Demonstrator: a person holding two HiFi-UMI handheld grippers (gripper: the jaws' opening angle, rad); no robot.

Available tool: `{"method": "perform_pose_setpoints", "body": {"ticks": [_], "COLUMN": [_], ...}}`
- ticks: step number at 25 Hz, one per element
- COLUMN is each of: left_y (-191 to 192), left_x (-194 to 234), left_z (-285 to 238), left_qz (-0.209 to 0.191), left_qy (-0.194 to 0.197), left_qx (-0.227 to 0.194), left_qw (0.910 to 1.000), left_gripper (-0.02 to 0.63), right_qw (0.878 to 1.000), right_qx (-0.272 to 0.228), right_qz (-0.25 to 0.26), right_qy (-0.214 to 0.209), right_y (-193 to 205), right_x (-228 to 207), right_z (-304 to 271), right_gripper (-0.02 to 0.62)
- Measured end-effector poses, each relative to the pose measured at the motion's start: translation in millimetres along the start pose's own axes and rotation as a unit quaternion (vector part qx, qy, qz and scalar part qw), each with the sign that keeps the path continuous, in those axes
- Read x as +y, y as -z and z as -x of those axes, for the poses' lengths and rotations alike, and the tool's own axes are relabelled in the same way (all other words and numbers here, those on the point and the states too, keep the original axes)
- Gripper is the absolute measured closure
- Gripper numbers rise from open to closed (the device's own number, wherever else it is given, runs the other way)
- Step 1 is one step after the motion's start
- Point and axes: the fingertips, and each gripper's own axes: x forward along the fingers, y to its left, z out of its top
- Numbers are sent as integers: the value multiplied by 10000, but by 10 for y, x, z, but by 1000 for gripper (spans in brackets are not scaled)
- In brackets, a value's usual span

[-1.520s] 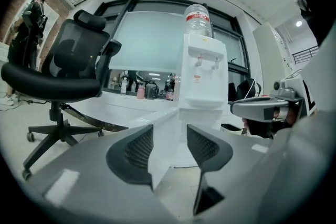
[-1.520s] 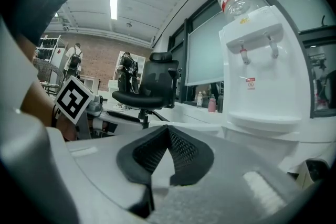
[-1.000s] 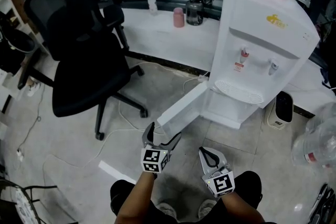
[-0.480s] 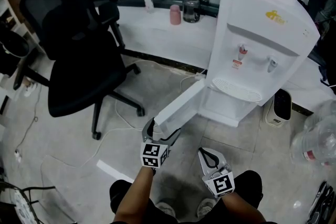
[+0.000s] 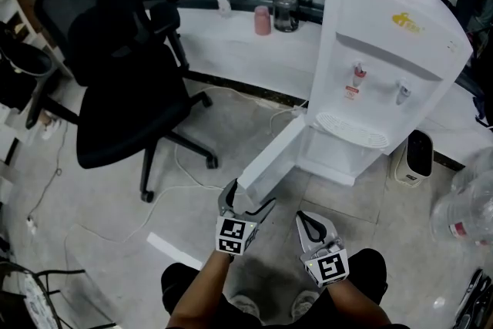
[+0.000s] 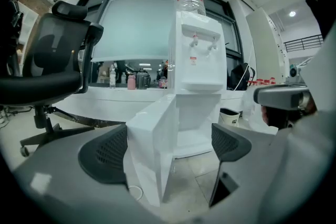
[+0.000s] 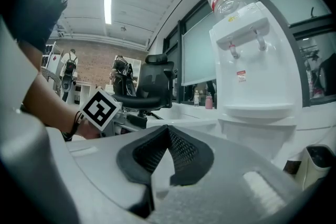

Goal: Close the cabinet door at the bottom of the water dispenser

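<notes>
Left gripper view: my left tool (image 6: 168, 148) stands open, with the free edge of the cabinet door (image 6: 147, 134) between its jaws and the water dispenser (image 6: 197, 76) beyond. I judge it a light, stiff hinged panel; push at that edge. My right tool (image 7: 168, 152) is closed and empty.

a black office chair (image 5: 123, 88) stands at the left. the white counter (image 5: 223, 50) beyond it carries a clear bottle (image 5: 224, 0), a pink cup (image 5: 263, 21) and, just right of that, a dark jug (image 5: 286, 14). a white cable (image 5: 177, 164) trails near the chair's base.
</notes>
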Motion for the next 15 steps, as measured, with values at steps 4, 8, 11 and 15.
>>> {"method": "perform_pose_setpoints", "body": {"ticks": [4,8,11,15], "left_y": [21,51,65,80], "left_x": [-168,-323,-433,-543], "left_z": [57,112,129,148], "left_qz": [-101,-156,-252,-339], "left_qy": [136,275,375,489], "left_qx": [-23,-72,-104,-145], "left_qw": [9999,9995,9989,9981], "left_gripper": [89,95,97,114], "right_qw": [9998,9997,9996,9988], "right_qx": [30,37,12,146], "right_qz": [-124,-163,-165,-247], "right_qy": [164,184,231,394], "right_y": [38,70,56,122], "right_x": [-115,-155,-203,-347], "right_z": [2,-3,-9,7], "right_gripper": [592,592,592,592]}}
